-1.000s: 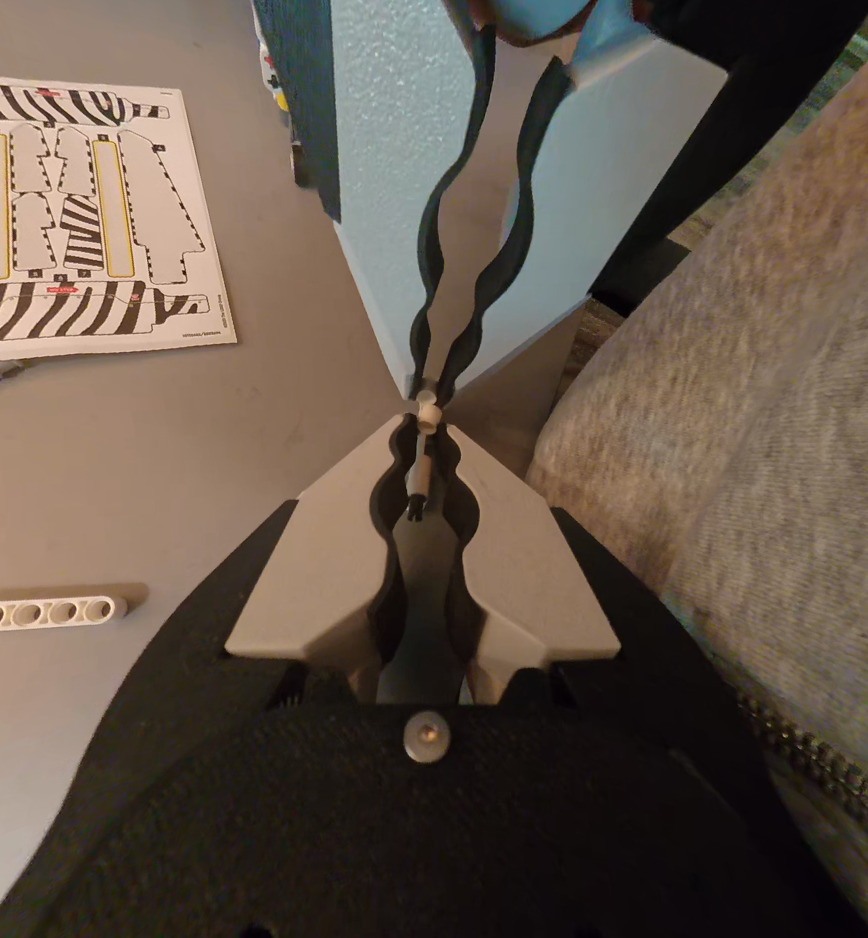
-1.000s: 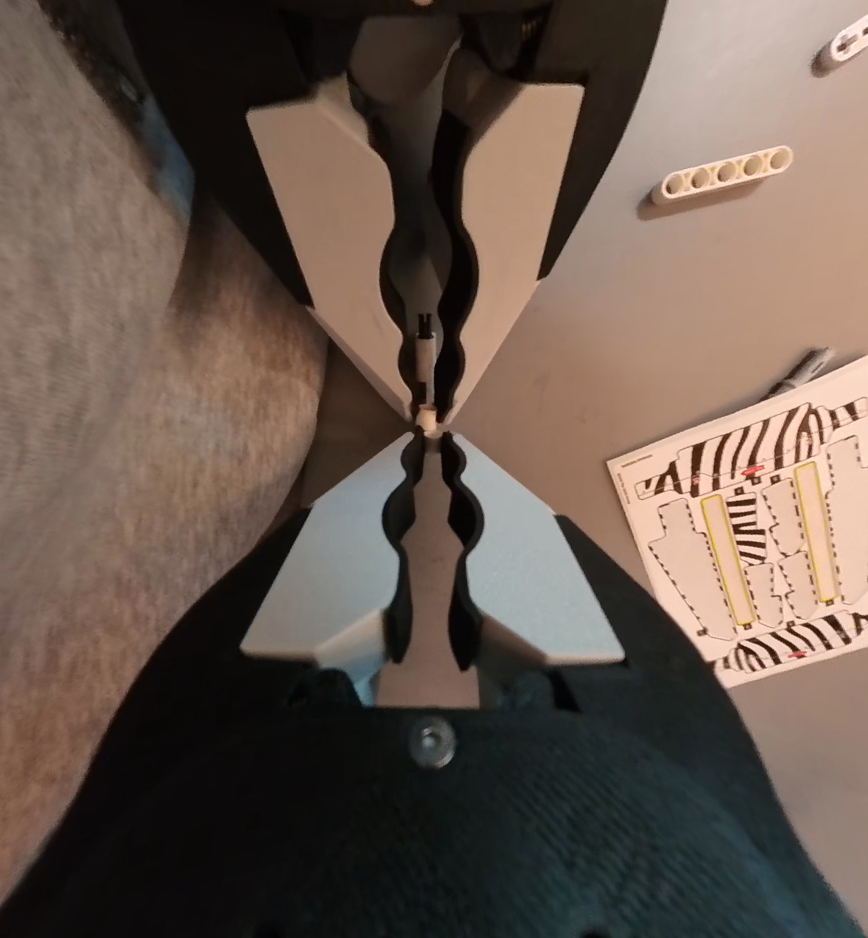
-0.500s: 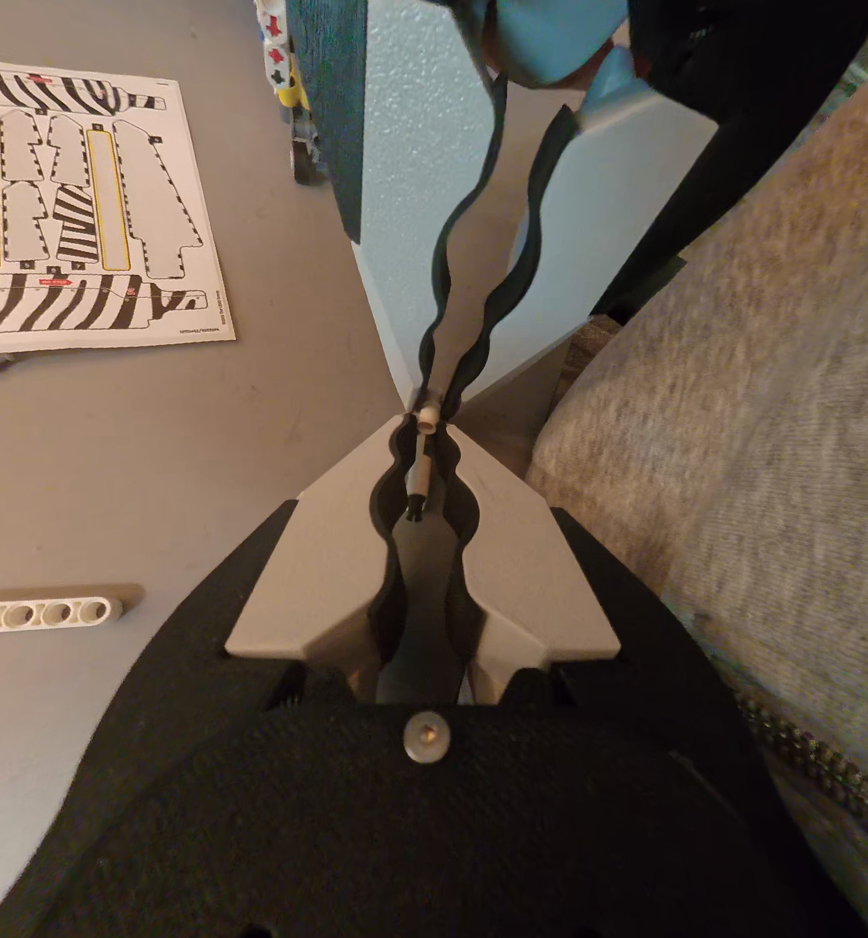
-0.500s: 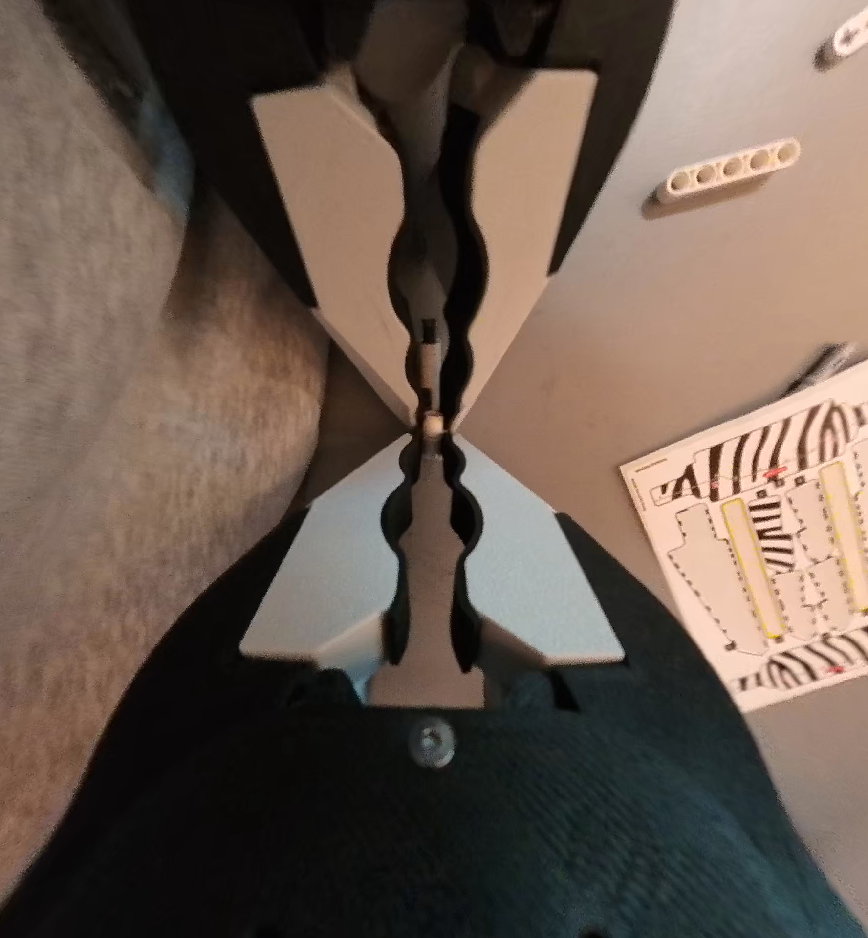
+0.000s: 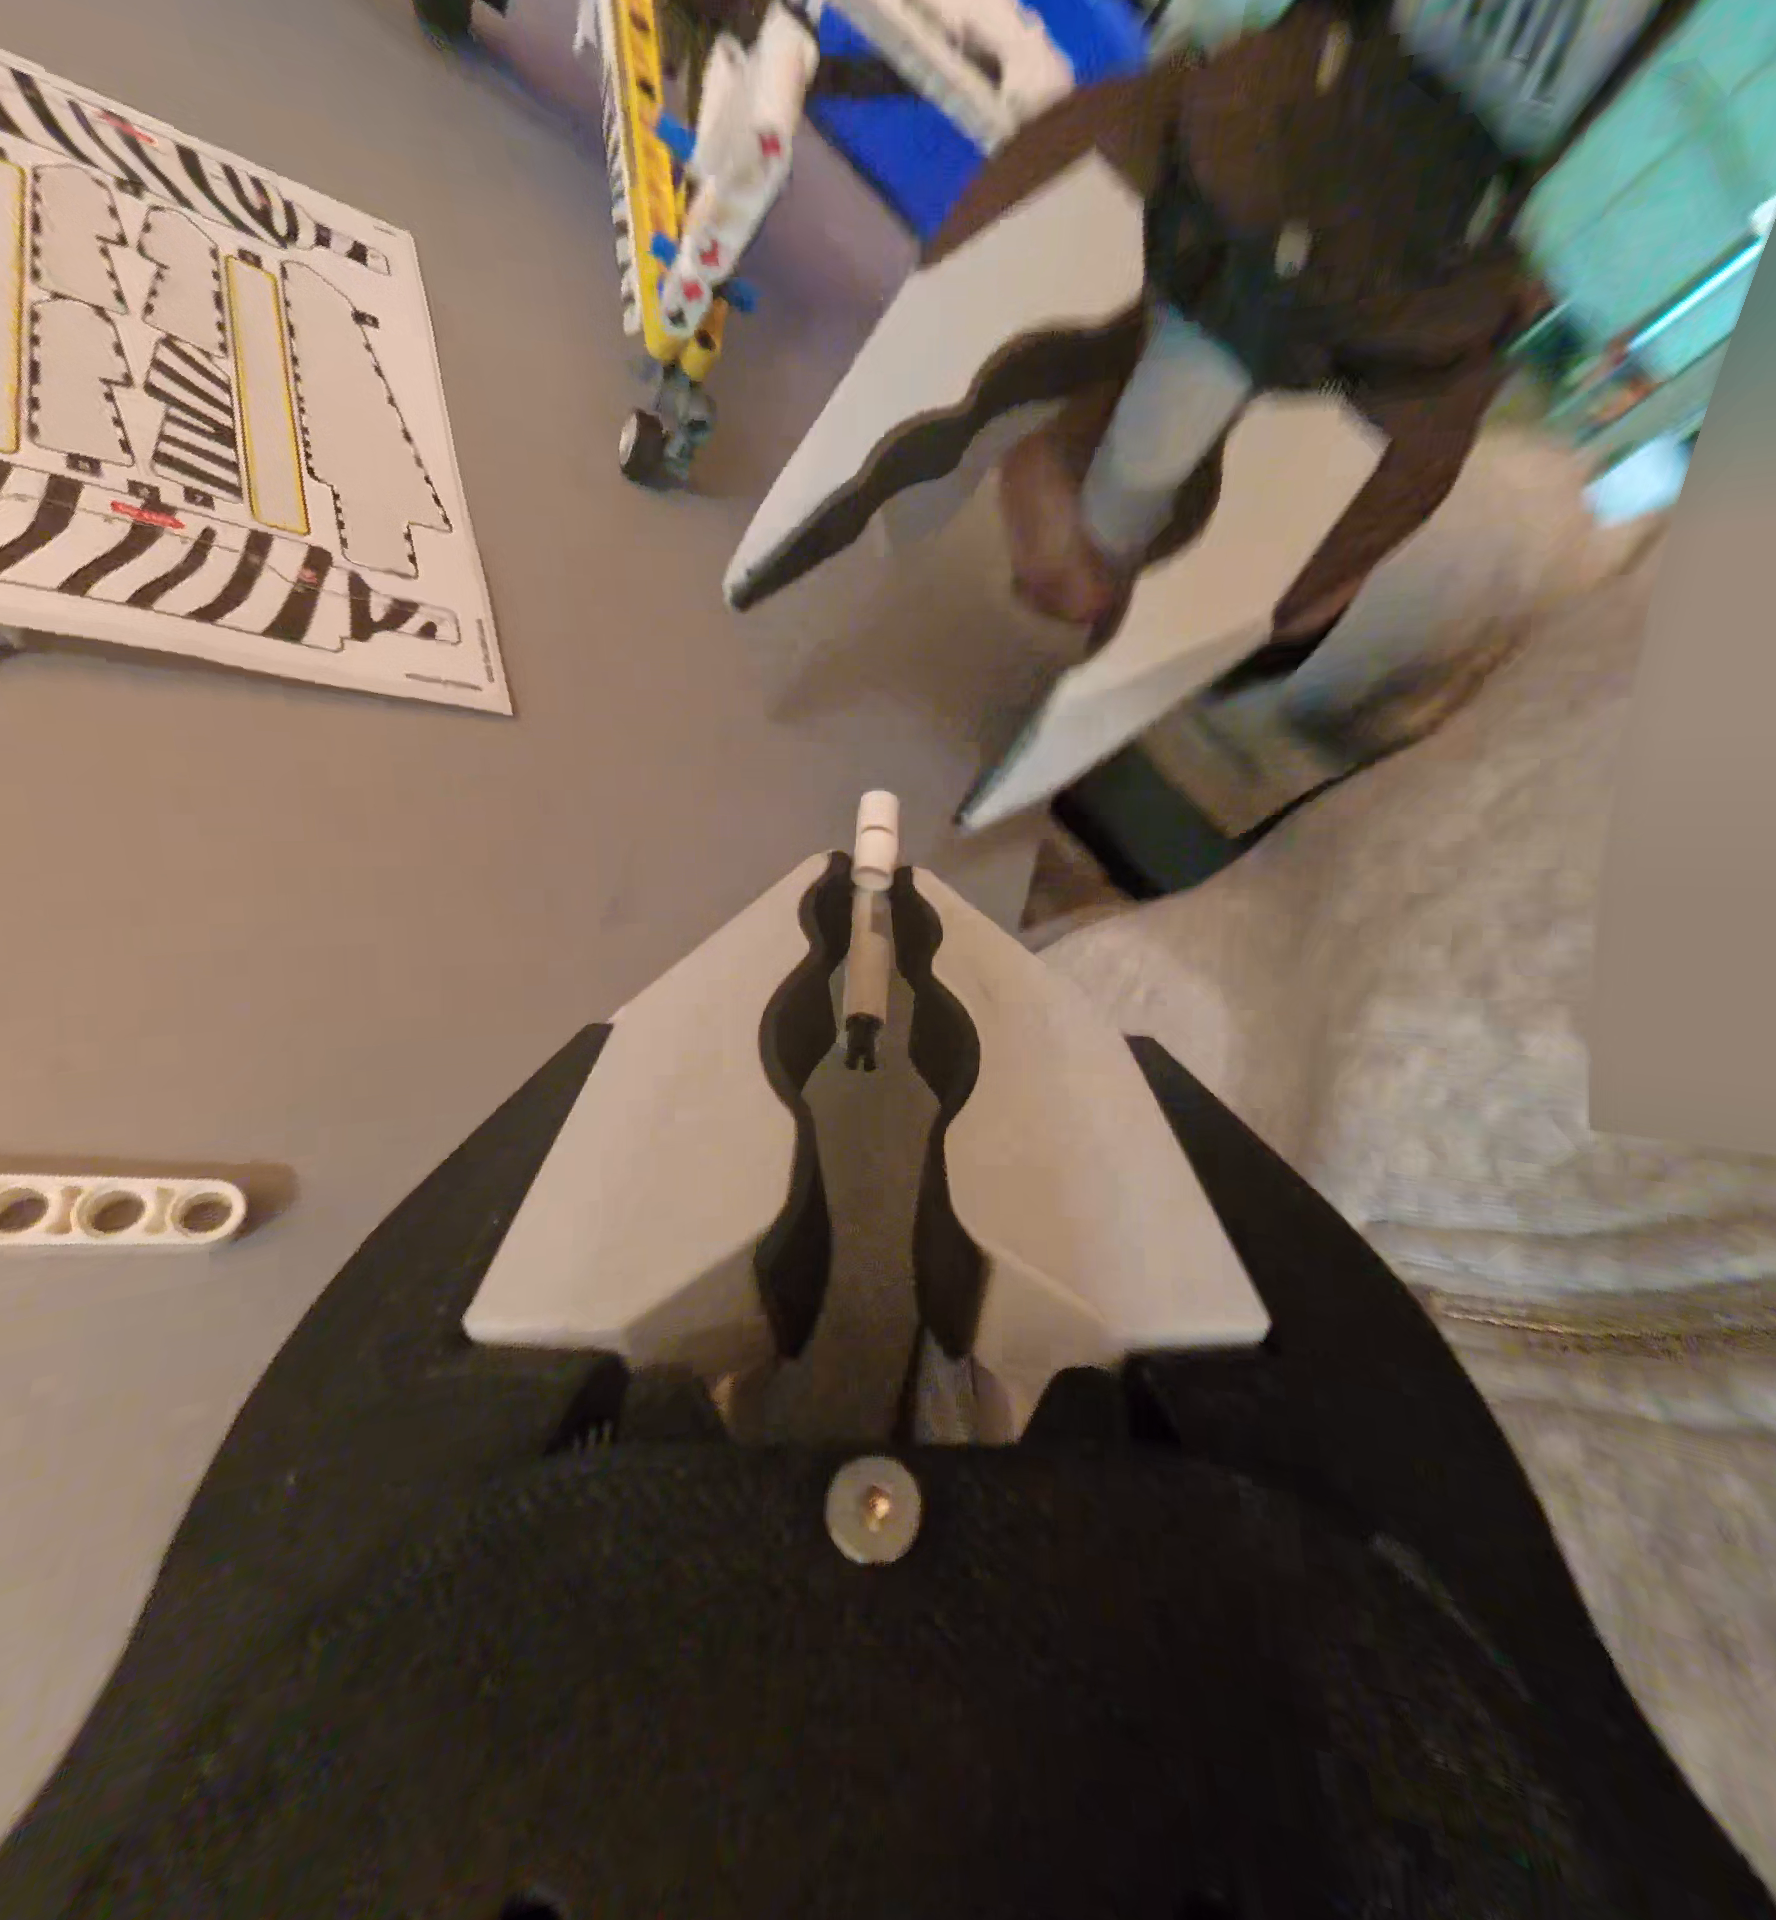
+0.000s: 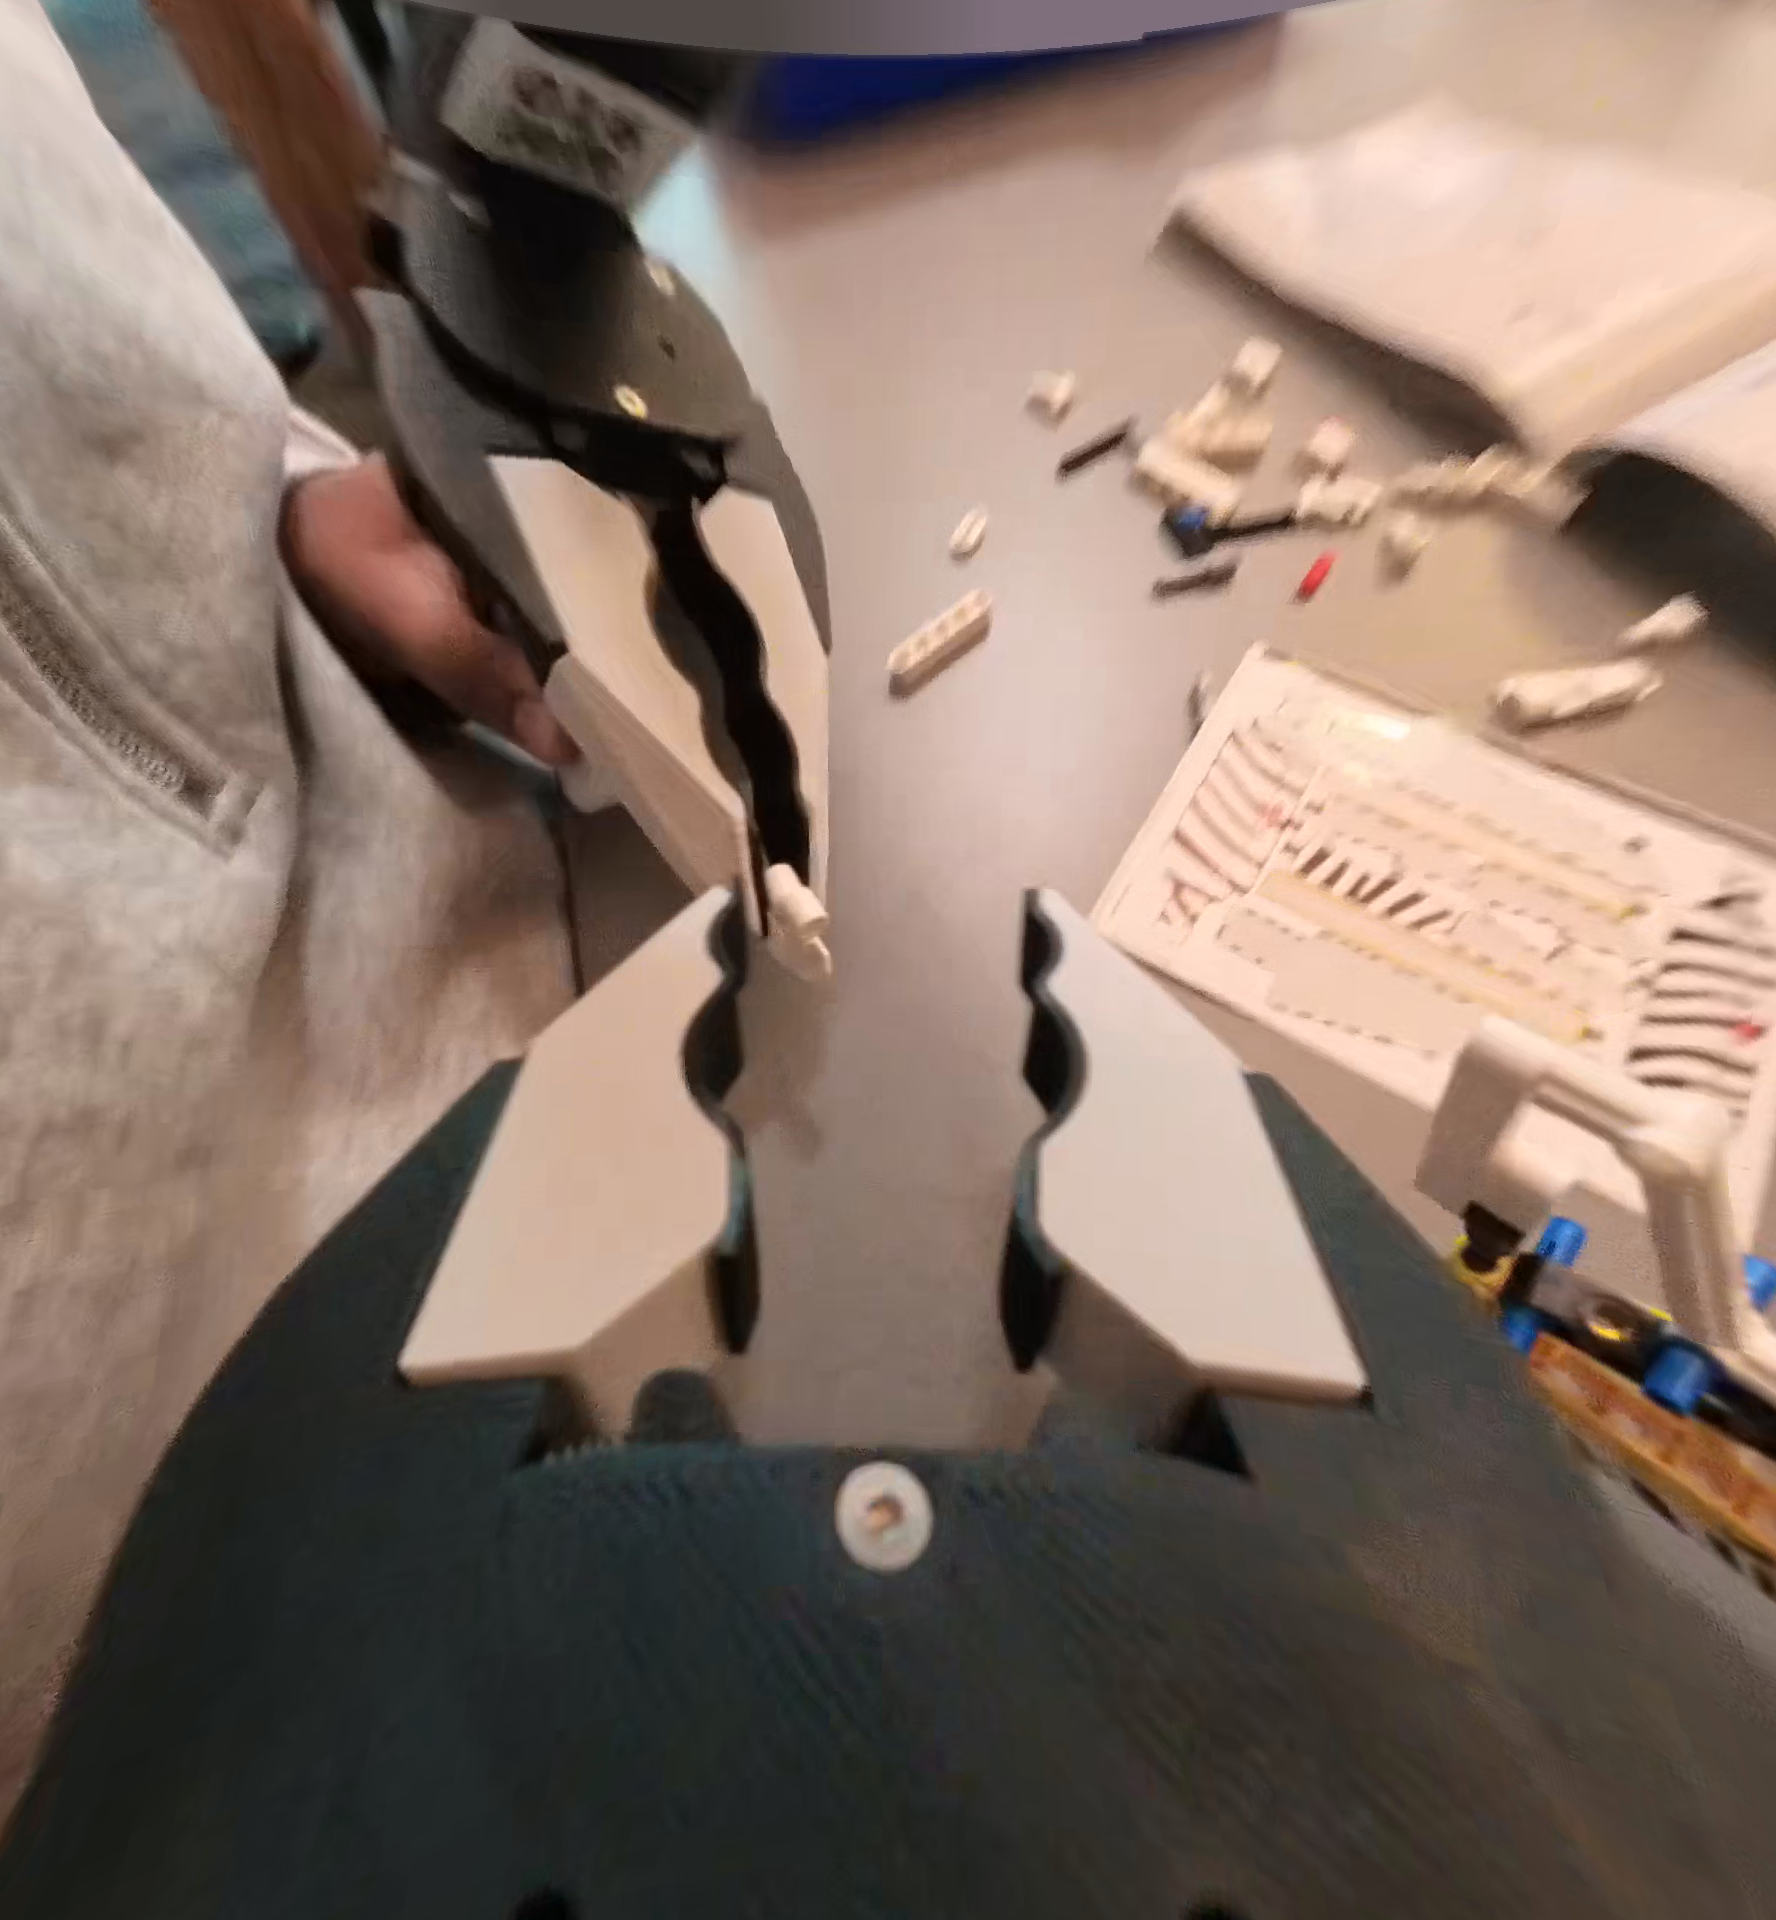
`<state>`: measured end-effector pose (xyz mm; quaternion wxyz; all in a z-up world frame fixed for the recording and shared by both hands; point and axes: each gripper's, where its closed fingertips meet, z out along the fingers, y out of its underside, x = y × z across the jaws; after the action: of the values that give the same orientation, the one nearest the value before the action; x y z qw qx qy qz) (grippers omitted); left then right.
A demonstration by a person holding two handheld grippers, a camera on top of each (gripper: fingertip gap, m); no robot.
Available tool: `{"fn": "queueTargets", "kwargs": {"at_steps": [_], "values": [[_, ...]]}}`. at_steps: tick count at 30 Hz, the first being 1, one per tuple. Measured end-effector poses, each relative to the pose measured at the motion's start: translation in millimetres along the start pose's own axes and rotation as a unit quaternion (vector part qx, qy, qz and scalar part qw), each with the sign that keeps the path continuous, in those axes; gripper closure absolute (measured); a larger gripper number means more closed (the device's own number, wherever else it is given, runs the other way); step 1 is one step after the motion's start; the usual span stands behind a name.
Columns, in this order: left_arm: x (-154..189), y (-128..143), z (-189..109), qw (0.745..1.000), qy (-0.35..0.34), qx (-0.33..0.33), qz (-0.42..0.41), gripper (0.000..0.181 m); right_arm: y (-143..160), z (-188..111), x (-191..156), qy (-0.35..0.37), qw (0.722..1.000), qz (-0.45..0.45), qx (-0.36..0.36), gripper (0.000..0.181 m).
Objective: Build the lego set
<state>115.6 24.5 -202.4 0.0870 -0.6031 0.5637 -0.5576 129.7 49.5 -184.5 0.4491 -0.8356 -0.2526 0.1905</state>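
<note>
Between your left tool [image 5: 871,894] tips sits a thin white axle piece [image 5: 871,914], pinched near one end, above the bench [image 5: 240,935]. Your right tool [image 6: 879,935] is released and empty; any slack or bump could twist it out.

Black textured gripper bodies, pale grey wedge fingers [image 5: 1071,1122], wavy black pads, 1 silver screw [image 5: 871,1523], grey fleece sleeve [image 6: 84,779]

Warm, dim indoor light falls evenly on a grey table [image 5: 188,935], with soft, short shadows beside small pieces, such as the white beam [image 5: 84,1210]. Both wide-angle views bend straight lines near the edges. The left wrist view is sharp up close and smeared by motion blur at upper right. The right wrist view is blurred nearly throughout, worst at its right side. No strong glare.
</note>
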Motion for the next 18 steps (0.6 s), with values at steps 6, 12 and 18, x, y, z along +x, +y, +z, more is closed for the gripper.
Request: {"fn": "queueTargets", "kwargs": {"at_steps": [6, 12, 18], "values": [[-0.9, -39.6, -26.5, 0.96, 0.186, 0.089, -0.189, 0.173, -9.1, -5.7, -5.6, 0.169, 0.947, -0.249, 0.111, 0.117], [15.7, -15.1, -7.9, 0.962, 0.213, -0.025, -0.167, 0.173, -16.1, -25.5, -28.9, 0.237, 0.872, -0.381, 0.197, 0.137], [29.7, -0.7, -9.5, 0.949, 0.251, -0.072, -0.176, 0.173, 22.0, -22.3, -61.4, 0.03, 0.962, -0.257, 0.082, 0.151]]}}
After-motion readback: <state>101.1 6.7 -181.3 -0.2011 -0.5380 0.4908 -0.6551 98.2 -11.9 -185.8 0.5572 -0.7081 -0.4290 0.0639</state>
